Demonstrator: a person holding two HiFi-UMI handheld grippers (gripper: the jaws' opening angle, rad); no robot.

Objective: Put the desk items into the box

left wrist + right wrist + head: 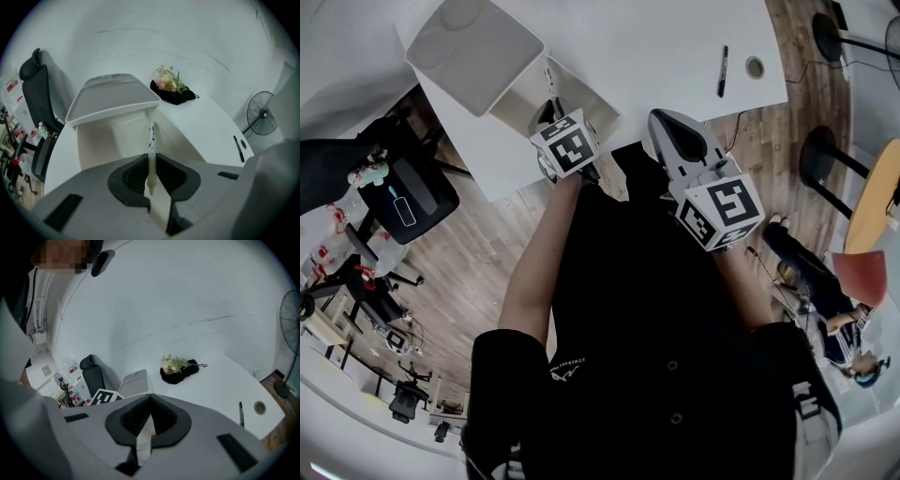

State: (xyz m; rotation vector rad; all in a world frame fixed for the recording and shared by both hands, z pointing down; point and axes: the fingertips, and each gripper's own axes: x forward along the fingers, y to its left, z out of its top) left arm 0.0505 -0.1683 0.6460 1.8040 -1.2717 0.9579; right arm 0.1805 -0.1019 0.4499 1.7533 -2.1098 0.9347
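A white box [117, 136] stands on the white desk [656, 47] with its lid [473, 52] tipped up and open. My left gripper [151, 161] is shut on a white patterned pen [151, 140], which points forward over the box's open inside. In the head view this left gripper [551, 111] is at the box's near edge with the pen [551, 82] sticking out ahead. To its right, my right gripper [661, 122] hangs at the desk's near edge; its jaws [150, 404] are closed, and I make out nothing between them. A black pen [722, 70] lies on the desk at the right.
A bunch of flowers on black cloth [171, 86] lies at the desk's far side. A round cable hole [755, 67] is beside the black pen. An office chair [40, 89] stands left of the desk, a floor fan [262, 115] to the right.
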